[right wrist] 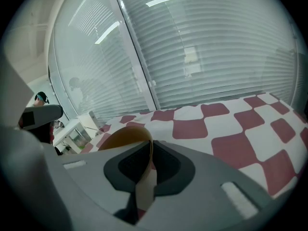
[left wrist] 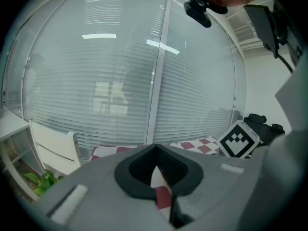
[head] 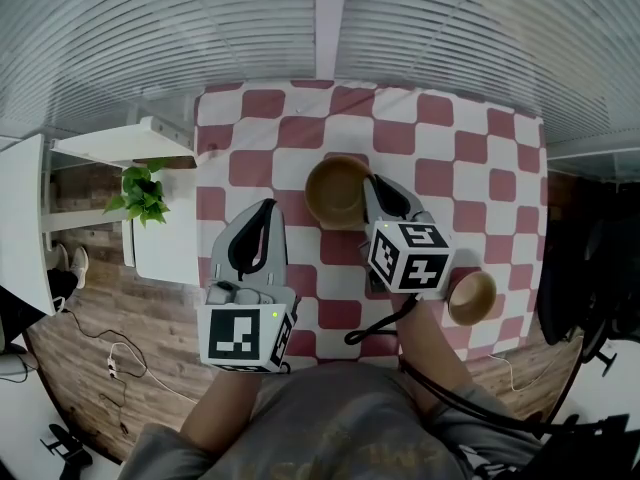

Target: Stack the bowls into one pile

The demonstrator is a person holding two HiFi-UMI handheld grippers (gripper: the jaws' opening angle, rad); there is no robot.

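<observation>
On the red-and-white checked tablecloth [head: 450,138], a large tan bowl [head: 335,190] sits near the middle. My right gripper [head: 372,186] is at its right rim, shut on the bowl wall. In the right gripper view the tan rim [right wrist: 126,134] runs in between the jaws of my right gripper [right wrist: 146,153]. A smaller tan bowl [head: 472,296] rests near the table's front right corner, beside the right arm. My left gripper [head: 265,210] hovers over the table's left side, shut and holding nothing. In the left gripper view my left gripper [left wrist: 156,171] shows only cloth through the slit between its jaws.
A potted green plant [head: 143,190] and a white shelf [head: 110,143] stand left of the table. Window blinds [head: 320,18] run along the far side. Cables [head: 120,363] lie on the wooden floor at the left, and a dark chair [head: 600,268] stands at the right.
</observation>
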